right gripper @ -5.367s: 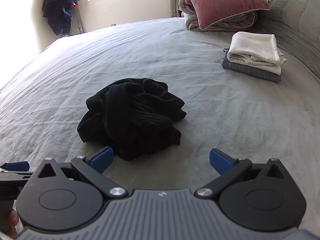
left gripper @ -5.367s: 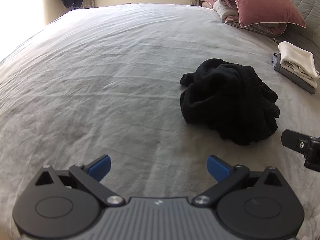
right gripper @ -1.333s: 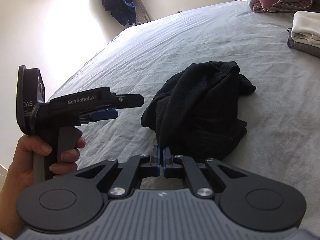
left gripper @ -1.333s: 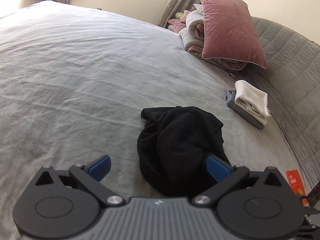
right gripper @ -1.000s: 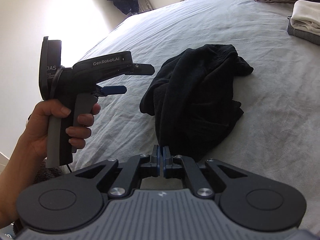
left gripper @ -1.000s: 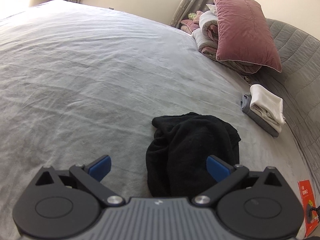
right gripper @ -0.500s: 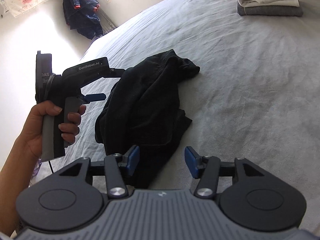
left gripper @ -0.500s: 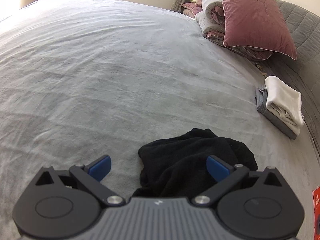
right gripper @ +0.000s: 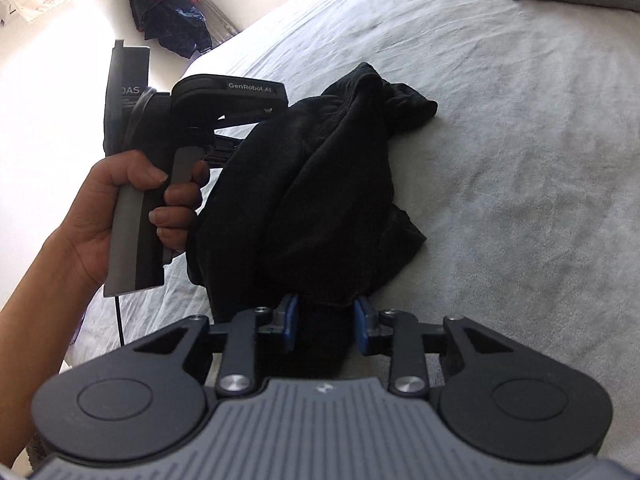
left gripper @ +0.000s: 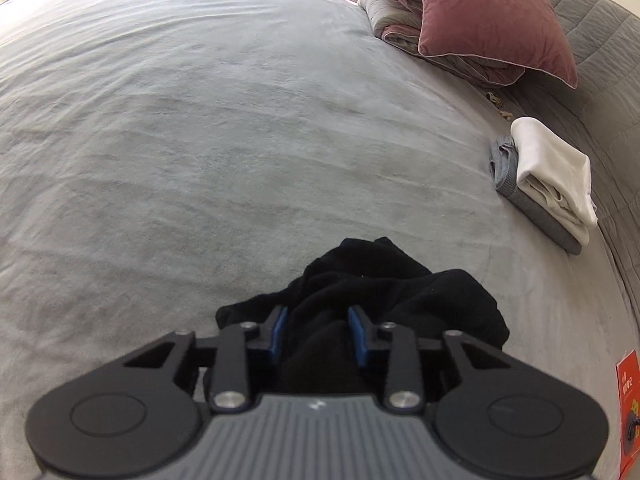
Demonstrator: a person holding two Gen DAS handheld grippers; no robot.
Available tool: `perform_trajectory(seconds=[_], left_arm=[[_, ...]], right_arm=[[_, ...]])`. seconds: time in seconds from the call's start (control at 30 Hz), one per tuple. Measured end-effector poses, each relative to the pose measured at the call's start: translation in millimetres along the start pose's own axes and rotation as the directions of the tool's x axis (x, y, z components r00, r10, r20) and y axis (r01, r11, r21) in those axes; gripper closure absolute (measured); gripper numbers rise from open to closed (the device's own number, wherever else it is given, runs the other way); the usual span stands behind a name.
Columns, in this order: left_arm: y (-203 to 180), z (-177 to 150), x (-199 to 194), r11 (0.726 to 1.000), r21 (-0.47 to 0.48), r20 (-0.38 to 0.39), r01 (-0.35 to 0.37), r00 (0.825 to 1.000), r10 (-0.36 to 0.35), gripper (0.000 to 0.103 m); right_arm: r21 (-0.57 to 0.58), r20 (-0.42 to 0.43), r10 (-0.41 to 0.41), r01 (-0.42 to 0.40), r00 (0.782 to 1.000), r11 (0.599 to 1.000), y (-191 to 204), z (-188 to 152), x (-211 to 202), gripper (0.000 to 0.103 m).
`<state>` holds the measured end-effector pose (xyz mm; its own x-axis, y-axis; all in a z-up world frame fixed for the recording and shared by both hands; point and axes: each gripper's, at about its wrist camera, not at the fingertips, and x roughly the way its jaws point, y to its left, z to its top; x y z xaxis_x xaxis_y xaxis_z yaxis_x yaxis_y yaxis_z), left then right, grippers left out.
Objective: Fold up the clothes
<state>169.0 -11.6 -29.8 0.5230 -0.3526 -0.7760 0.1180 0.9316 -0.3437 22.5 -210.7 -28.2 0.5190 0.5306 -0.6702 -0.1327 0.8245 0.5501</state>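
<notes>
Two grippers, one garment. Item one: black garment, crumpled in a heap on the grey bed, near the edge closest to me, not yet spread or folded. Item two: my left gripper, jaws closing, a thick bunch of the black cloth between the blue pads; the cloth bulges past both, so I judge it caught. Item three: my right gripper, jaws also closing, on another bunch at the heap's near end. The pads touch the cloth on both sides. Item four: the person's hand, wrapped round the left gripper's handle, seen from the right wrist just beside the heap. I take two separate holds because, as I judge it, the heap must be lifted and shaken out flat before any fold. Item five: folded pile, white on grey, well apart by the headboard, presumably finished pieces. Item six: pink pillow on rolled bedding, far corner.
</notes>
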Motion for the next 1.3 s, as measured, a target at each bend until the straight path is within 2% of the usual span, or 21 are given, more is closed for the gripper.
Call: perform_trajectory(seconds=[0.1, 0.27, 0.5, 0.67, 0.9, 1.1, 1.3], left_arm=[[13.1, -6.2, -21.6, 0.997, -0.078, 0.032, 0.006, 0.999, -0.003, 0.096], [39.0, -24.2, -69.8, 0.988, -0.154, 0.088, -0.026, 0.995, 0.040, 0.096], [74.0, -55.8, -130.5, 0.973, -0.222, 0.136, -0.068, 0.986, 0.100, 0.097], [87.3, -80.7, -173.3, 0.969, -0.235, 0.165, -0.081, 0.979, 0.122, 0.097], [86.9, -118.8, -226.7, 0.970, -0.227, 0.191, -0.081, 0.973, 0.126, 0.097], [88.3, -159.7, -245.1, 0.971, -0.233, 0.154, -0.058, 0.983, 0.096, 0.097], [90.2, -197.1, -220.7, 0.974, -0.219, 0.022, -0.064, 0.997, 0.071, 0.097]], right_arm=[[-0.007, 0.016, -0.011, 0.011, 1.000, 1.000, -0.1, 0.6, -2.8, 0.083], [-0.023, 0.062, -0.025, 0.026, 0.998, 0.999, -0.9, 2.7, -17.2, 0.090], [-0.017, 0.144, -0.049, 0.052, 0.988, 0.999, -1.8, 13.4, -31.9, 0.092], [-0.009, 0.169, -0.050, 0.052, 0.984, 0.999, -1.8, 23.6, -31.3, 0.092], [-0.020, 0.178, -0.024, 0.028, 0.984, 0.999, 8.4, 29.0, -29.8, 0.092], [-0.028, 0.159, -0.002, 0.007, 0.987, 1.000, 16.5, 32.9, -19.6, 0.092], [-0.048, 0.124, -0.006, 0.012, 0.992, 0.999, 23.2, 29.7, -8.8, 0.092]])
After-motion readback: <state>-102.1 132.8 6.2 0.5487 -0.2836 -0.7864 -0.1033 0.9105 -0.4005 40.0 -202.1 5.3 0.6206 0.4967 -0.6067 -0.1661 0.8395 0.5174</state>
